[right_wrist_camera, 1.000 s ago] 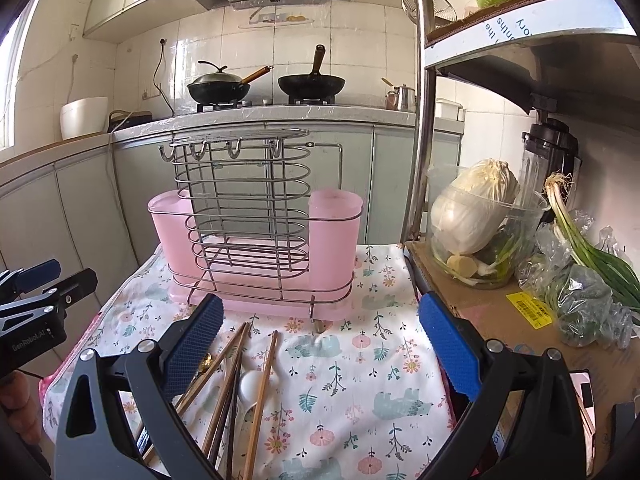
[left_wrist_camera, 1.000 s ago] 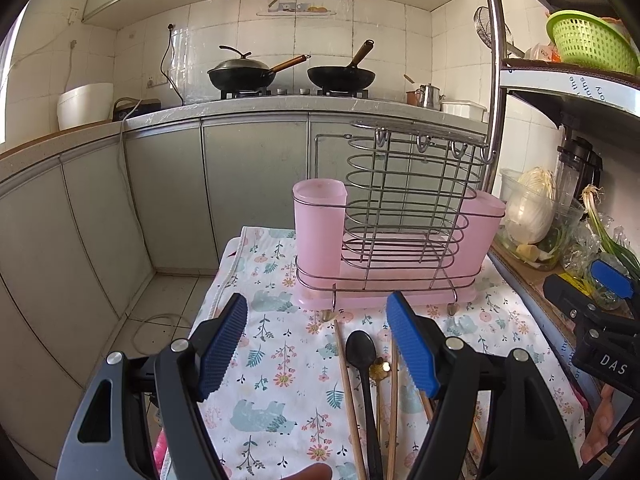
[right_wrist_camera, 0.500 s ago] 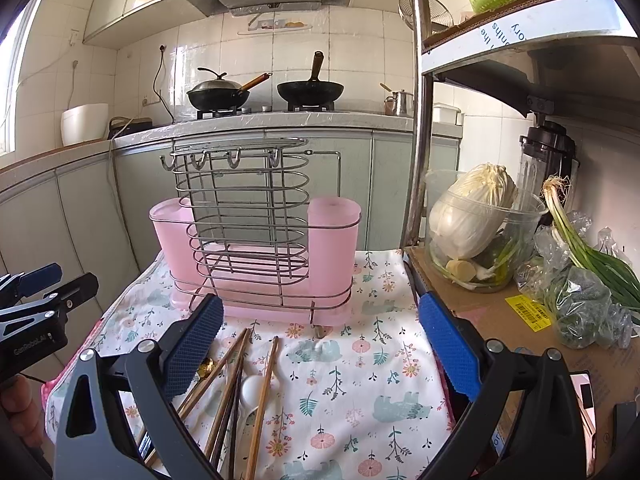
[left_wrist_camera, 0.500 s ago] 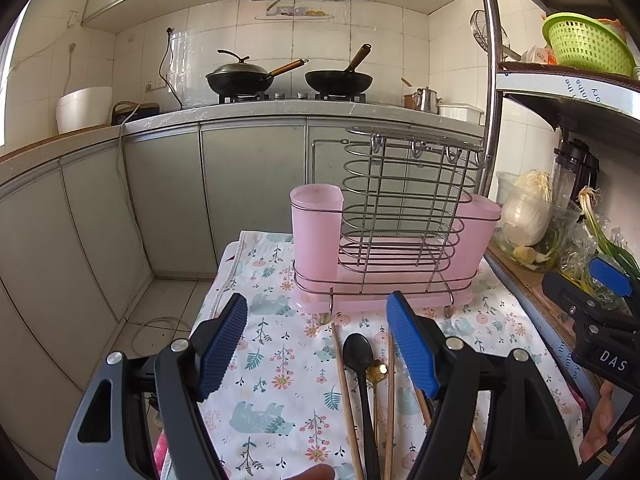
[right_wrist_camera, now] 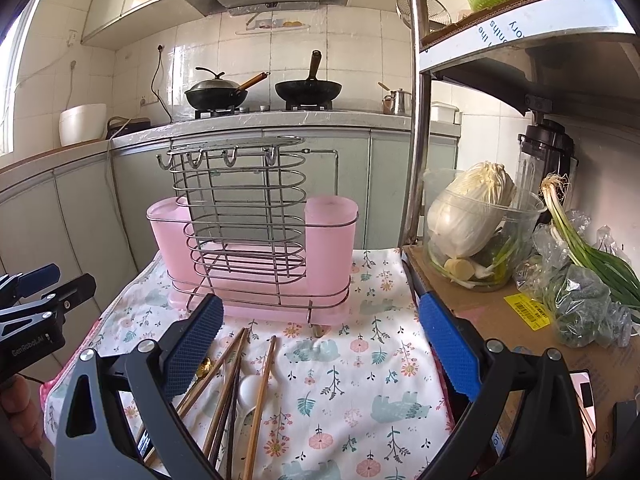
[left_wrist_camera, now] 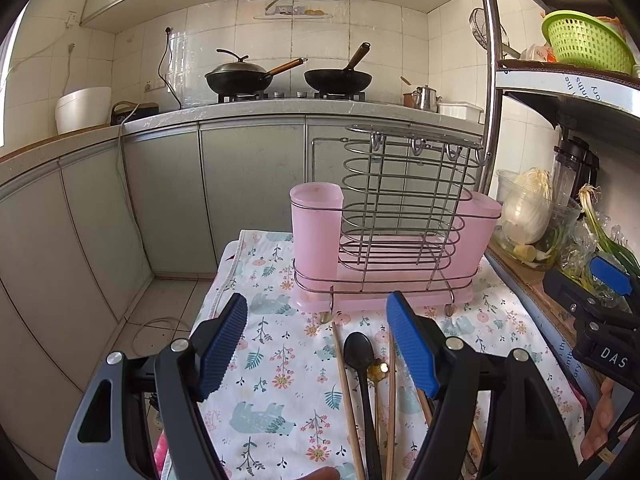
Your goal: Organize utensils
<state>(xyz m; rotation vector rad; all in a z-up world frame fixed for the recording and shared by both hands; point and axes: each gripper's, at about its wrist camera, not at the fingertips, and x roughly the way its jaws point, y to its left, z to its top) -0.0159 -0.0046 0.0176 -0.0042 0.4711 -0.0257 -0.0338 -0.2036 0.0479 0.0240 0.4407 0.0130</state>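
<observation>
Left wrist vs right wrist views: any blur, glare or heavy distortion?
Left wrist view: sharp, no motion blur; fisheye bends the steel pole and cabinets; dark corner vignette; daylight glare at the left edge. Right wrist view: equally sharp; chopsticks crisp; the window is blown out; shiny backsplash tiles reflect light.

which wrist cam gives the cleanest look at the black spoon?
Left wrist. The black spoon lies bowl toward the pink utensil rack, in plain sight between the open left gripper fingers. In the right wrist view it cannot be picked out among the chopsticks.
</observation>
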